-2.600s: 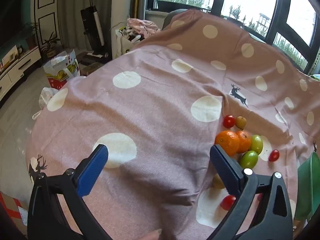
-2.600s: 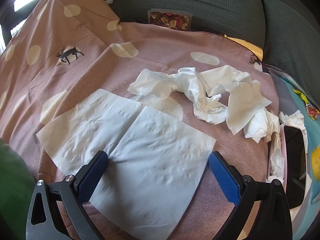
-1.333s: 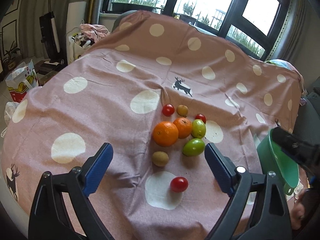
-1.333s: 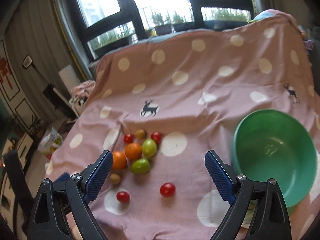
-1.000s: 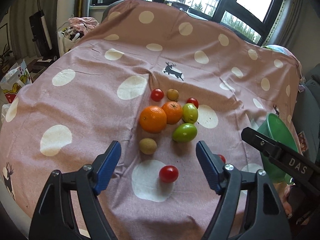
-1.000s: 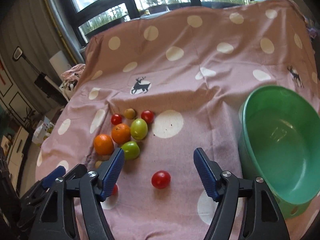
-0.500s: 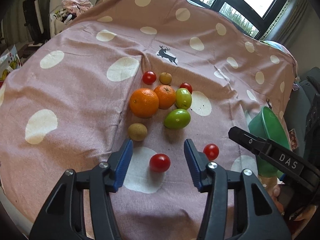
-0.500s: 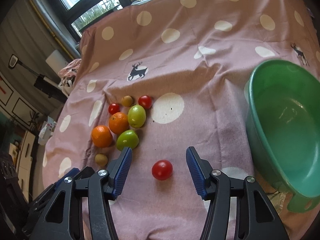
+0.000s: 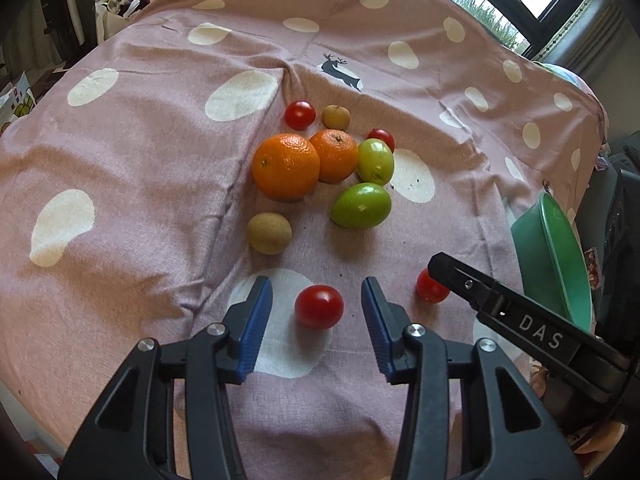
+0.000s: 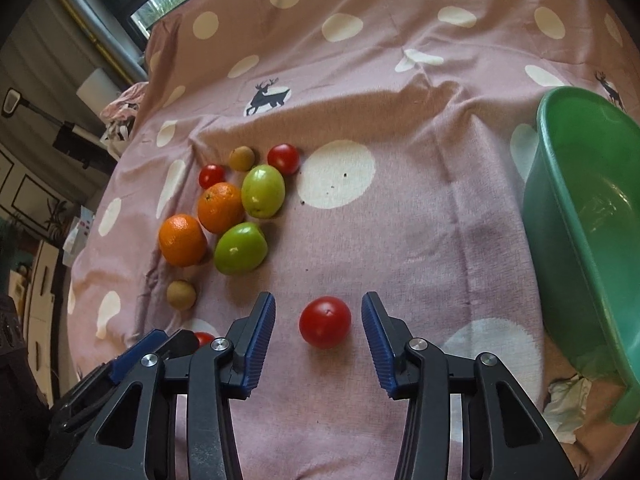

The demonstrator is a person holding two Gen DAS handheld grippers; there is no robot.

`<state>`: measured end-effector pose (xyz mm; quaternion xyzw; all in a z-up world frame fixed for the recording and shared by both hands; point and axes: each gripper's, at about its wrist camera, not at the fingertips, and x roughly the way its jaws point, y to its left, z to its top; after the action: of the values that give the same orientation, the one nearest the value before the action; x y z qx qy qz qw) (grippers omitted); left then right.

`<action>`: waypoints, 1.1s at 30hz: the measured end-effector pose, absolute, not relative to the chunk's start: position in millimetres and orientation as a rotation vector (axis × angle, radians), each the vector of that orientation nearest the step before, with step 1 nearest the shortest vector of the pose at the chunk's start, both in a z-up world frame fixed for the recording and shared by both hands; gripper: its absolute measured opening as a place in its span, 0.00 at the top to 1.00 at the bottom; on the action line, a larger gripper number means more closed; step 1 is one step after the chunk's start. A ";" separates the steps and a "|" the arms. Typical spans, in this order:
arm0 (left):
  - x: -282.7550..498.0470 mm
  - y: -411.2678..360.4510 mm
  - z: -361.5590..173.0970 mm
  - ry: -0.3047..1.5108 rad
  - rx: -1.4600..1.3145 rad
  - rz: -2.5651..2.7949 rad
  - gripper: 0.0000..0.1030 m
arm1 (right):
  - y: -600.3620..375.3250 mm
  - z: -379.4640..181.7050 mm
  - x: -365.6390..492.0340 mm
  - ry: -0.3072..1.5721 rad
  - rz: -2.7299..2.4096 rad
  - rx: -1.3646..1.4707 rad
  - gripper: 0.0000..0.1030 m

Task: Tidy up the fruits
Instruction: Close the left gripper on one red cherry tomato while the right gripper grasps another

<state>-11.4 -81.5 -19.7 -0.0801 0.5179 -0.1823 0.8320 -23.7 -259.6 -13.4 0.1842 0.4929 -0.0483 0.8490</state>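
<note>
Both grippers are bearing down on cherry tomatoes lying on the pink polka-dot cloth (image 9: 140, 152). Left gripper (image 9: 317, 312) is straddling a red cherry tomato (image 9: 319, 306) that is sitting on a white dot at the near edge of the cloth; its blue pads (image 9: 256, 320) have just been closing in from a far wider spread, and they are now standing just beside the tomato on either side with a gap still showing, so the jaws are open and gripping nothing. Right gripper (image 10: 318, 322) is doing the same over a second red tomato (image 10: 325, 322) to the right of the first one; its jaws have also just been narrowing, yet cloth is still showing between each pad and the fruit, so it is holding nothing either. Compared with the earlier frames, both tomatoes are sitting deeper between the fingers and looming larger, and the cloth is filling more of each view as the tools tilt downward. In the left wrist view the right gripper's black finger marked DAS (image 9: 520, 320) is reaching in from the right, covering part of the second tomato. Farther away the rest of the fruit is lying untouched in a cluster: two oranges (image 9: 286, 166), two green fruits (image 9: 361, 205), two more small tomatoes (image 9: 299, 114) and two small brown fruits (image 9: 269, 233). At the right a green plastic basin (image 10: 560, 208) is standing on the cloth, with crumpled tissue (image 10: 568, 404) near its base.
</note>
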 end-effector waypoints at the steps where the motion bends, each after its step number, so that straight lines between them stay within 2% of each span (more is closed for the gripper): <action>1: -11.1 -81.2 -21.1 1.102 -0.171 -0.387 0.57 | -258.8 -14.4 -23.4 1.045 -0.109 0.384 0.54; 24: -5.8 -93.8 -37.0 1.147 -0.147 -0.364 0.57 | -257.3 -26.7 -19.2 1.091 -0.117 0.390 0.54; 33: -4.9 -94.8 -38.4 1.146 -0.146 -0.360 0.69 | -255.9 -29.1 -17.1 1.102 -0.109 0.392 0.54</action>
<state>-4.9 -94.8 -38.4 -0.0684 0.5386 -0.1691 0.8226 -17.1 -255.9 -29.1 0.1848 0.5201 -0.0515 0.8323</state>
